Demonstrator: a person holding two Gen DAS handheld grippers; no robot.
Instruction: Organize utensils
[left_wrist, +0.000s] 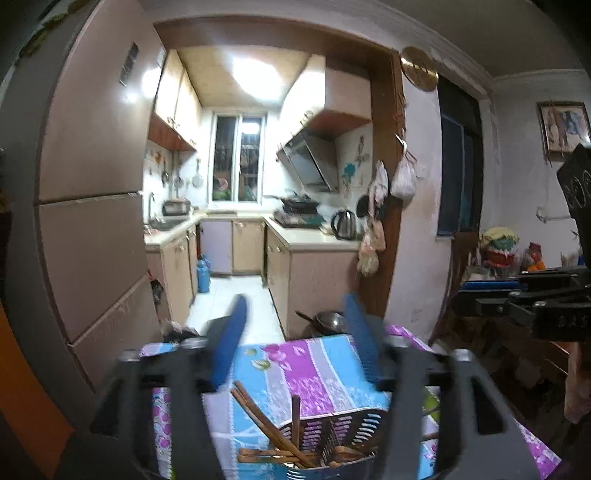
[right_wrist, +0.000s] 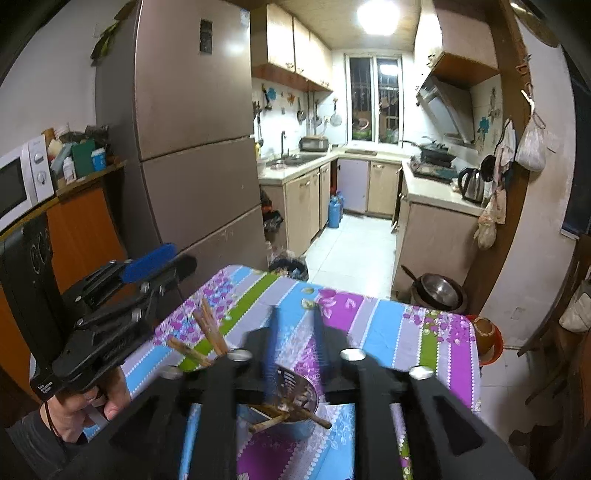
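A slotted utensil holder (left_wrist: 332, 428) with a blue base stands on the table with the striped flowered cloth (left_wrist: 317, 362). Several wooden chopsticks (left_wrist: 266, 417) lean in it at odd angles. My left gripper (left_wrist: 295, 299) hovers just above and behind the holder, blue fingers wide apart, nothing between them. In the right wrist view the same holder (right_wrist: 291, 398) sits below my right gripper (right_wrist: 296, 310), whose jaws stand a little apart and empty. More chopsticks (right_wrist: 210, 328) stick up at the holder's left. A hand (right_wrist: 88, 406) carries the left gripper (right_wrist: 162, 262) there.
A tall brown fridge (right_wrist: 192, 122) stands left of the kitchen doorway. A microwave (right_wrist: 18, 184) rests on an orange cabinet at the left. A metal pot (right_wrist: 439, 291) and an orange basin (right_wrist: 487, 336) sit on the floor beyond the table's far edge.
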